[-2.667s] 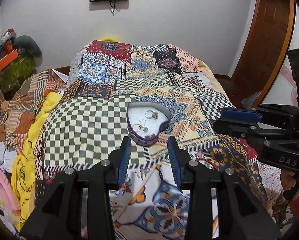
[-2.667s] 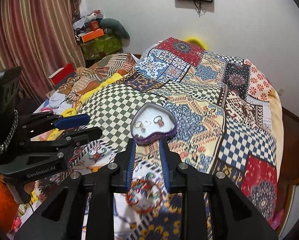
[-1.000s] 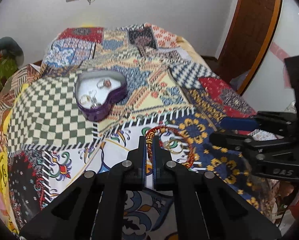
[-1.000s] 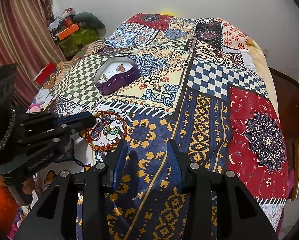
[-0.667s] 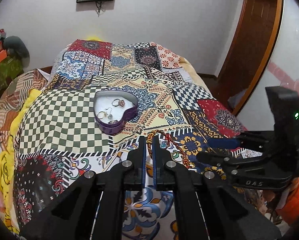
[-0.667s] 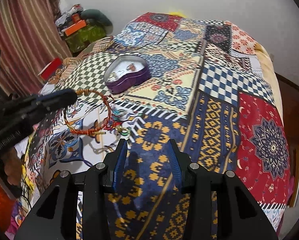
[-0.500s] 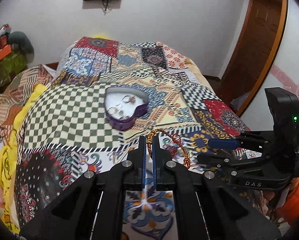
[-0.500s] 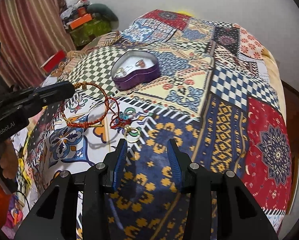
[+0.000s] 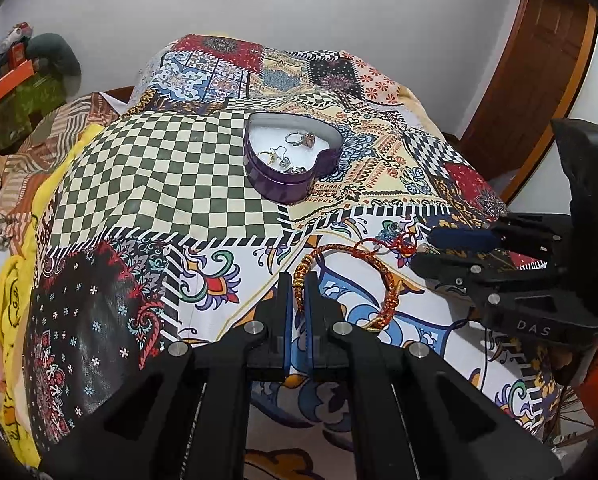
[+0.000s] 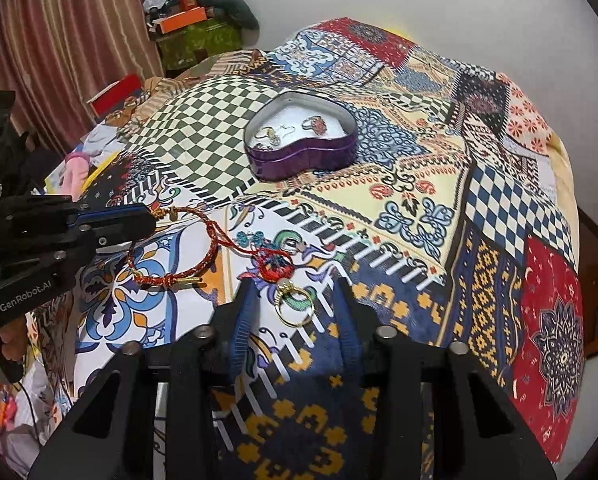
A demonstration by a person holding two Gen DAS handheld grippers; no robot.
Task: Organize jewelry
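1. Left tongs (image 9: 295, 288) clenched on red-and-gold bracelet (image 9: 383, 276), held just above the bed quilt (image 9: 159, 184).
2. A red cord from the bracelet runs to a red charm (image 10: 275, 266) w/ a gold ring (image 10: 295, 308) hanging below it.
3. Right tongs (image 10: 295, 304) not gripping, jaws just been closing in; ring sits between the jaws, pads not touching it.
4. Purple heart tin (image 9: 291, 160) lies open on quilt, further back, w/ rings & earrings inside.
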